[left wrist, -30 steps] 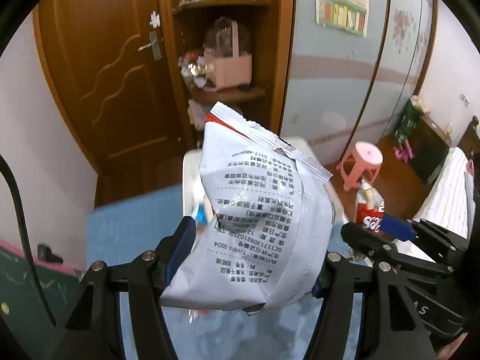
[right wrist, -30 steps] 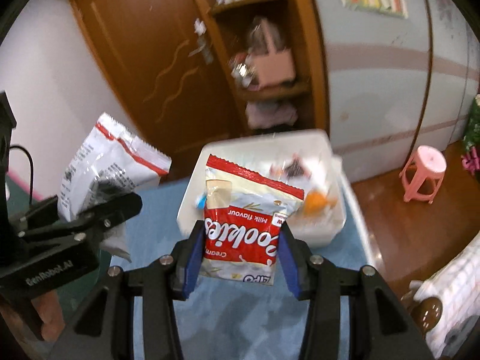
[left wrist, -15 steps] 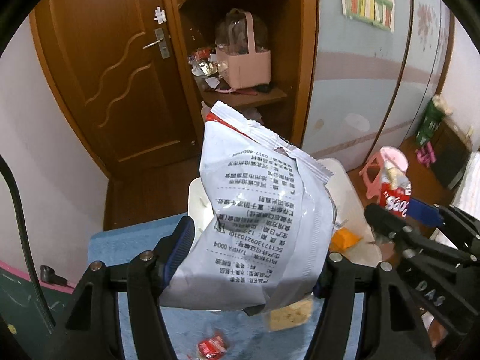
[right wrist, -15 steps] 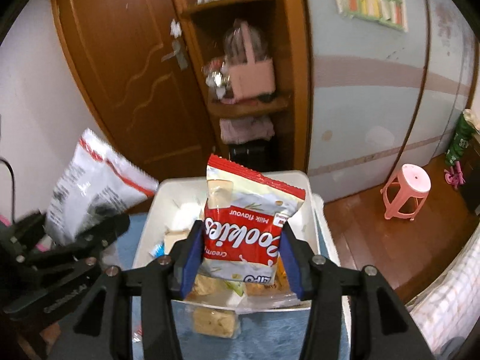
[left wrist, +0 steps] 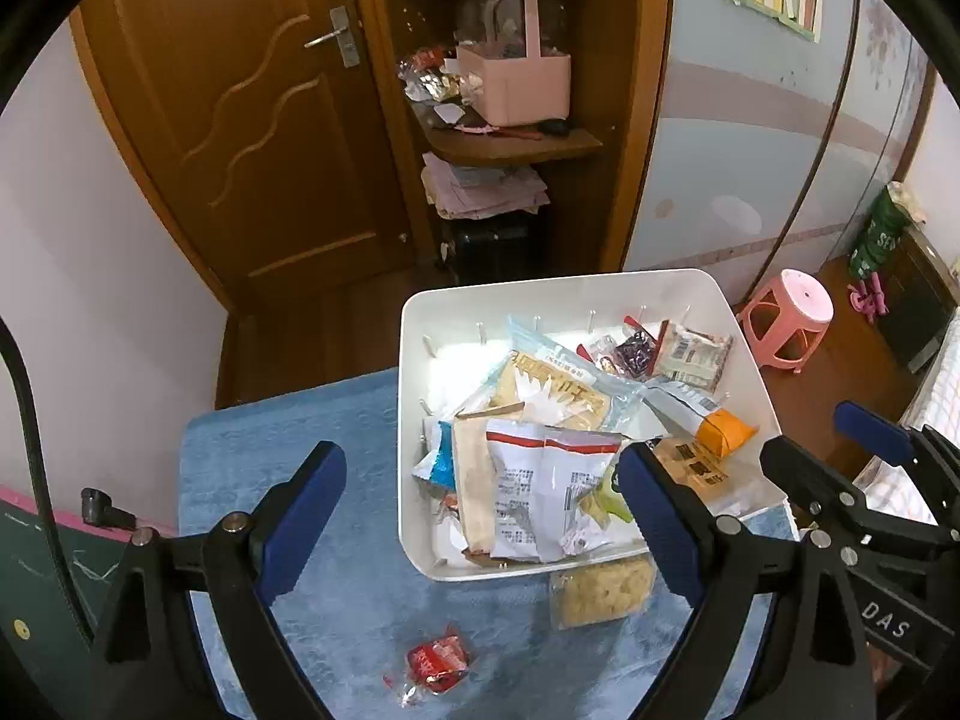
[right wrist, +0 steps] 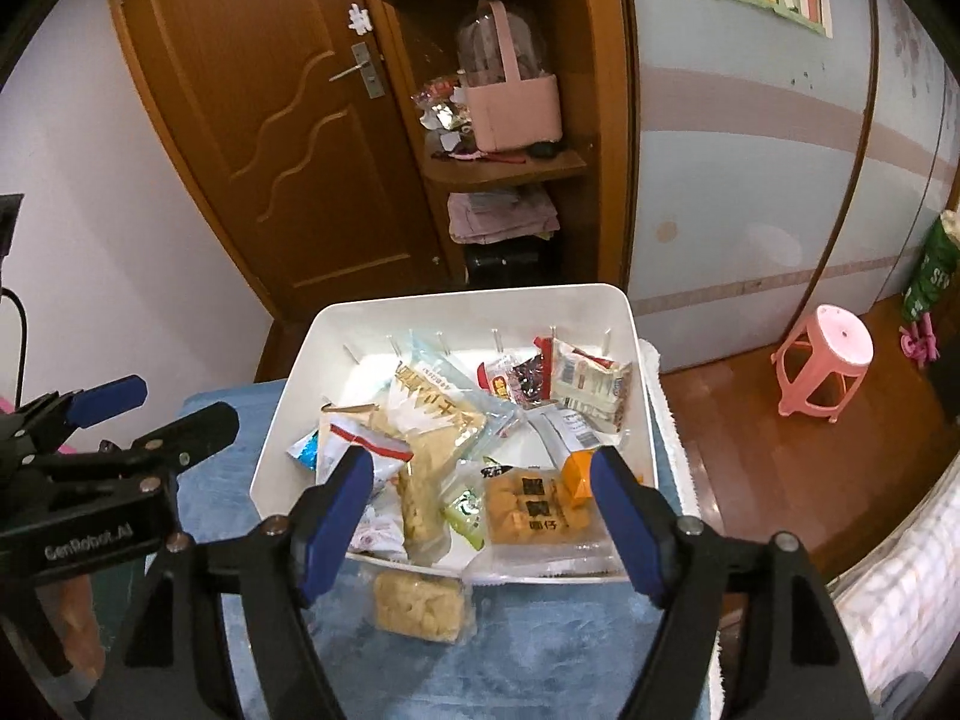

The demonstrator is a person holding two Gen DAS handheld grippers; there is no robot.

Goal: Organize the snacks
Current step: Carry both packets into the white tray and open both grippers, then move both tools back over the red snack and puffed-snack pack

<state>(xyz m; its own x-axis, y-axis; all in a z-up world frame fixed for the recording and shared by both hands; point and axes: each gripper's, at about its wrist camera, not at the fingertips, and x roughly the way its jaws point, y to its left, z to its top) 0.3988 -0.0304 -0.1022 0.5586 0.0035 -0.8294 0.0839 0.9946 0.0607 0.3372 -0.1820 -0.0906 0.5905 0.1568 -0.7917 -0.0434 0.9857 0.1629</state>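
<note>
A white bin on a blue cloth holds several snack packets. A white packet with a red stripe lies at its near side; it also shows in the right wrist view. My left gripper is open and empty, above the bin's near left corner. My right gripper is open and empty, above the bin's near edge. The red cookies bag is not visible. A clear pack of yellow crackers and a small red candy lie on the cloth in front of the bin.
The blue cloth covers the table. Behind stand a wooden door, a shelf with a pink basket and a wardrobe. A pink stool is on the floor at right. A bed edge is at far right.
Both grippers have opened and let go of their bags: the white packet now lies in the bin and the cookies bag is gone from the right jaws. Both views sit closer over the bin.
</note>
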